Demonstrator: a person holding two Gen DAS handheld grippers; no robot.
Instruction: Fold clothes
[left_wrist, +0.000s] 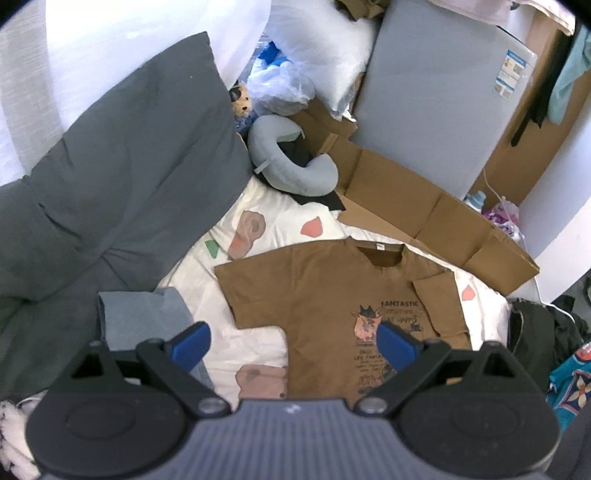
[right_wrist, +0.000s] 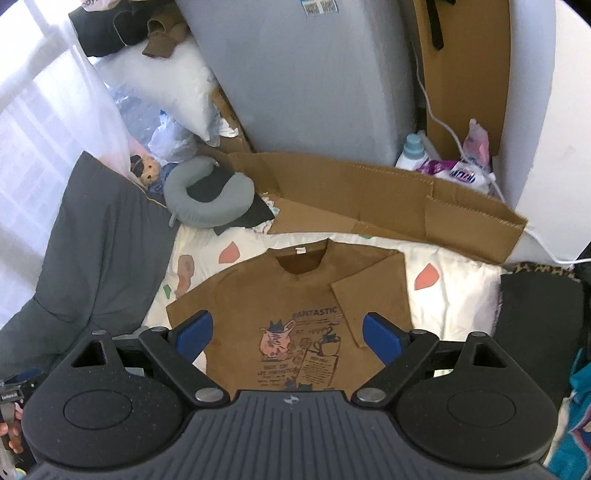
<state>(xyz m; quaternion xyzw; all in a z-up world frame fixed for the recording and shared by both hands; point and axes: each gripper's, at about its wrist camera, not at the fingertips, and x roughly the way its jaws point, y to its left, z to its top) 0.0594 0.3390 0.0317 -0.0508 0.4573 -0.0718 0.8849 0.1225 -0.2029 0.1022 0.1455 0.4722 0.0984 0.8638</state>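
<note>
We see a brown T-shirt (left_wrist: 321, 295) lying flat, print side up, on a white bedsheet (left_wrist: 258, 332) with pink and green shapes. In the left wrist view it fills the centre and lower right of the frame; in the right wrist view it sits centre, collar toward the top. One sleeve, on the right side of the frame, is folded in over the chest, its edge next to the print (right_wrist: 299, 350); the other sleeve is spread out to the left.

The left gripper (left_wrist: 293, 345) has its blue pads (left_wrist: 188, 345) spread wide, nothing between them, hovering above the shirt's lower part. The right gripper (right_wrist: 288, 338) is also wide open and empty, pads on either side of the print, above the shirt. We can't tell if either touches the fabric.

A dark grey pillow (left_wrist: 122, 177) takes the left of the frame in both views. A grey neck pillow (left_wrist: 291, 162) lies above the shirt, upper centre, with a small plush toy (left_wrist: 242, 101) just beside it. Flattened cardboard (left_wrist: 424, 218) runs along the upper right, just beyond the collar. A grey appliance (right_wrist: 314, 74) stands behind the cardboard. A folded grey-blue garment (left_wrist: 144, 317) lies at lower left of the left view, beside the shirt's spread sleeve, apart from it. A bottle (right_wrist: 410, 149) stands at the right of the appliance.
</note>
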